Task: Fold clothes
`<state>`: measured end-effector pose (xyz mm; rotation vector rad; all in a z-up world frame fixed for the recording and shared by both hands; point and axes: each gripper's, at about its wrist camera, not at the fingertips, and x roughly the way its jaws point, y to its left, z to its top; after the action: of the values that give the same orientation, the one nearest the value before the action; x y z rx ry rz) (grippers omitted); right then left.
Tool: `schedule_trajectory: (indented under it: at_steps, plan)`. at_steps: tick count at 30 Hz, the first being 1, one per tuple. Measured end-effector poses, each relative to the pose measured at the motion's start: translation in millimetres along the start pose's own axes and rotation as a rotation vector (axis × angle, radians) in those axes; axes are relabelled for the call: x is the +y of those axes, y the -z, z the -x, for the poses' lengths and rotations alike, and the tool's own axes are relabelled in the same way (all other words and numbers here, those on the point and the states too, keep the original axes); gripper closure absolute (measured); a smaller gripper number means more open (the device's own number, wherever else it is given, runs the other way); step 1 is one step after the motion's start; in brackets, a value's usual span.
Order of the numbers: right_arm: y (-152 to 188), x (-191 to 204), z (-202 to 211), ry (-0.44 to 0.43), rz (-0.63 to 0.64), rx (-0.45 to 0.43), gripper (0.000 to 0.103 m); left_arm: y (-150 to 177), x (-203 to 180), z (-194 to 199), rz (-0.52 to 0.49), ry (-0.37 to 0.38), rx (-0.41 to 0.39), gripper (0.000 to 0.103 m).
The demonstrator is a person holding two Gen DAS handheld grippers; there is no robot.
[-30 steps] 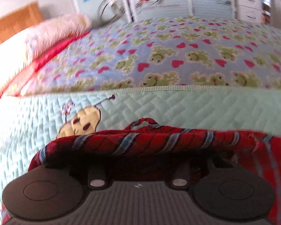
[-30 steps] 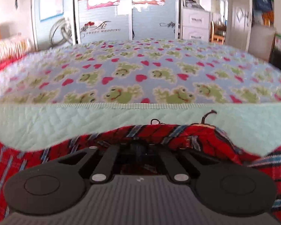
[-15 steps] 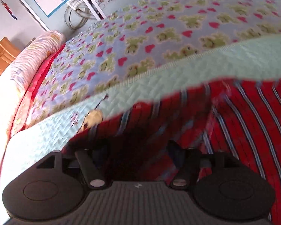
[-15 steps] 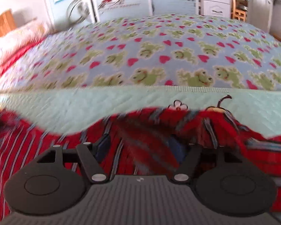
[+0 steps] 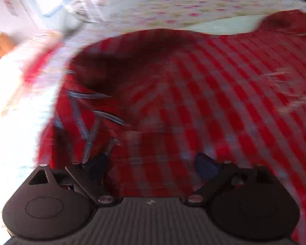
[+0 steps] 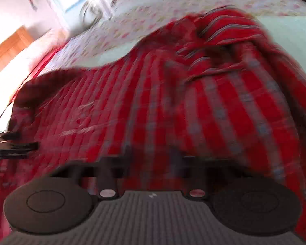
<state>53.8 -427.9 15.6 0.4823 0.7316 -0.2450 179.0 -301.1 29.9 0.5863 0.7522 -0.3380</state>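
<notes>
Bed, quilt edge: shirt rumpled. L gripper just opening, wide, holds nothing. R gripper closing; grip unclear. Risk: one-sided pull skews fold.

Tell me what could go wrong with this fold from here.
1. The left claw has just been opening, its jaws wide over the red striped garment and gripping nothing; the bunched edge near it may spring back.
2. The right claw has just been closing with cloth seemingly between its blurred jaws; it might drag the garment askew.
3. The rumpled folds at the garment's far corner may stay creased.
</notes>
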Motion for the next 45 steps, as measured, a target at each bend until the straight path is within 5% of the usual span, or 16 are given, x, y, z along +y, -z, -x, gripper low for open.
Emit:
schedule_trajectory:
  at_steps: [3, 6, 7, 9, 11, 12, 15, 17, 20, 25, 29, 32, 36, 38, 43, 45]
  plan:
    - [2, 4, 31, -0.050, -0.071, -0.065, 0.082, -4, 5, 17, 0.086, -0.024, -0.016, 0.029]
    - [26, 13, 62, -0.163, -0.095, -0.051, 0.051, 5, -6, 50, 0.098, 0.024, -0.082, 0.024]
    - [35, 12, 65, -0.173, -0.093, -0.029, 0.050, 12, -13, 51, 0.087, 0.042, -0.071, 0.021]
    - [54, 5, 65, -0.157, -0.100, 0.008, 0.051, 26, -28, 48, 0.062, 0.076, -0.039, 0.014]
    - [65, -8, 64, -0.114, -0.135, 0.004, 0.083, 39, -42, 46, 0.036, 0.110, -0.006, 0.013]
    - [63, -11, 69, -0.093, -0.156, -0.004, 0.084, 41, -41, 48, 0.070, 0.105, -0.004, 0.013]
    - [62, 0, 95, -0.080, -0.153, -0.055, 0.071, 43, -32, 65, 0.215, 0.107, 0.004, 0.025]
    - [67, 16, 113, -0.108, -0.108, -0.088, 0.060, 54, -26, 92, 0.322, 0.148, -0.070, 0.025]
    - [83, 45, 118, -0.183, -0.023, -0.032, 0.060, 81, -25, 117, 0.392, 0.208, -0.108, 0.025]
    - [111, 57, 80, -0.207, -0.016, 0.097, 0.064, 119, -20, 101, 0.390, 0.213, -0.035, 0.021]
    - [111, 72, 82, -0.129, -0.007, 0.078, 0.069, 130, 2, 118, 0.472, 0.251, -0.084, 0.025]
    - [110, 91, 103, -0.165, 0.006, 0.032, 0.069, 143, 21, 139, 0.559, 0.306, -0.159, 0.024]
    - [131, 94, 98, -0.182, -0.031, 0.108, 0.069, 171, 14, 114, 0.459, 0.209, -0.030, 0.021]
    - [137, 94, 94, -0.121, -0.012, 0.126, 0.091, 178, 9, 120, 0.406, 0.191, -0.081, 0.020]
    - [135, 117, 115, -0.112, 0.022, 0.076, 0.088, 178, 10, 132, 0.450, 0.214, -0.069, 0.021]
    - [139, 132, 120, -0.134, 0.083, 0.056, 0.076, 182, 10, 130, 0.481, 0.232, -0.059, 0.020]
